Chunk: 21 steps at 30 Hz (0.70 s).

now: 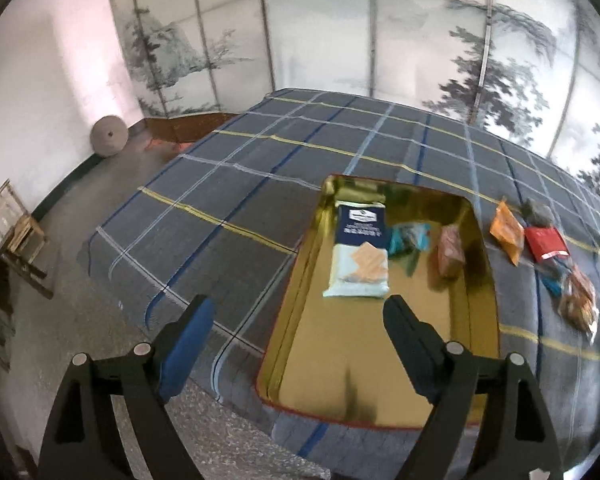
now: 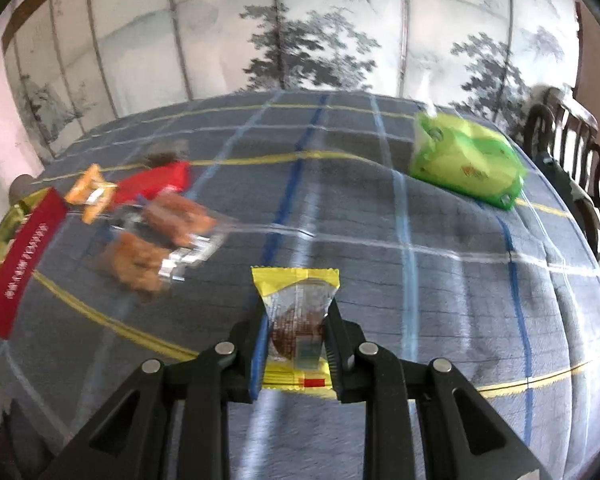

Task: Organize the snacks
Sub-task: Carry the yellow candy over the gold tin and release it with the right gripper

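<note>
My right hand-held gripper (image 2: 296, 330) pinches a yellow-ended clear snack packet with a brown cake inside (image 2: 297, 320), held above the grey plaid-covered worktop (image 2: 440, 280). My left hand-held gripper (image 1: 298, 320) hangs spread wide over the near end of a gold rectangular tin tray (image 1: 364, 368). Inside the tray: a navy-and-pale-blue cracker packet (image 1: 359, 255), a teal wrapped sweet (image 1: 408, 238), a reddish-brown packet (image 1: 450, 250). More packets lie just beside the tray; a green plastic pack (image 2: 466, 160) sits well apart.
</note>
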Available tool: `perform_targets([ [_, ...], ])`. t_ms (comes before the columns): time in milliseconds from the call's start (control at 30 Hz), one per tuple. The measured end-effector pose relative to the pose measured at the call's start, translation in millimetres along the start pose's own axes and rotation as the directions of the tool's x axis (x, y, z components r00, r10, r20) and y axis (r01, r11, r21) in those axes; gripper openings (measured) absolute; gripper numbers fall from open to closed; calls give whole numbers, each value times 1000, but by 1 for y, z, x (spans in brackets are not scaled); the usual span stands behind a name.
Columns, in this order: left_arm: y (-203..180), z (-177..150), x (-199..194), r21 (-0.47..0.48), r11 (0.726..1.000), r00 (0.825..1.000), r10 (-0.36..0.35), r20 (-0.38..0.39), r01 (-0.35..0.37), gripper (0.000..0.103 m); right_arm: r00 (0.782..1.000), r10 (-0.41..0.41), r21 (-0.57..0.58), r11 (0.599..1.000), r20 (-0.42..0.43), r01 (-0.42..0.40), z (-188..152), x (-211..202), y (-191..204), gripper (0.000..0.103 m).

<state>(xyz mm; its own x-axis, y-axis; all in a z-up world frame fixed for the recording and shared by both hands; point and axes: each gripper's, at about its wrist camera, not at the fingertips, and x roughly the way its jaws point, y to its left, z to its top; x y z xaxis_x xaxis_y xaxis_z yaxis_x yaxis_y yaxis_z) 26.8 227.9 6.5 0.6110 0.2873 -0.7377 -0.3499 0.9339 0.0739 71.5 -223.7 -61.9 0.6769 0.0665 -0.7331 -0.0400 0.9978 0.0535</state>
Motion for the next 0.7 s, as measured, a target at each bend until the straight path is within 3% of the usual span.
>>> perform_targets([
  [133, -5, -3, -5, 33, 999, 1000, -5, -17, 5, 97, 995, 86, -31, 996, 42, -85, 18, -19, 38, 25],
  [300, -9, -6, -9, 57, 998, 999, -8, -41, 11, 100, 964, 262, -133, 958, 38, -255, 40, -30, 118, 25],
  [433, -1, -4, -8, 7, 1000, 997, -27, -72, 28, 101, 906, 424, -184, 890, -6, -418, 55, -26, 189, 25],
  [533, 6, -2, -5, -32, 998, 995, -51, -88, 49, 101, 845, 528, -205, 821, -83, -533, 63, -13, 244, 25],
  [600, 8, -3, -9, -27, 1000, 998, -18, -56, 16, 101, 823, 552, -226, 792, -130, -567, 64, -4, 275, 25],
  [700, 7, -3, -11, 6, 999, 999, 42, -25, -42, 101, 809, 549, -268, 764, -209, -587, 63, 16, 317, 25],
])
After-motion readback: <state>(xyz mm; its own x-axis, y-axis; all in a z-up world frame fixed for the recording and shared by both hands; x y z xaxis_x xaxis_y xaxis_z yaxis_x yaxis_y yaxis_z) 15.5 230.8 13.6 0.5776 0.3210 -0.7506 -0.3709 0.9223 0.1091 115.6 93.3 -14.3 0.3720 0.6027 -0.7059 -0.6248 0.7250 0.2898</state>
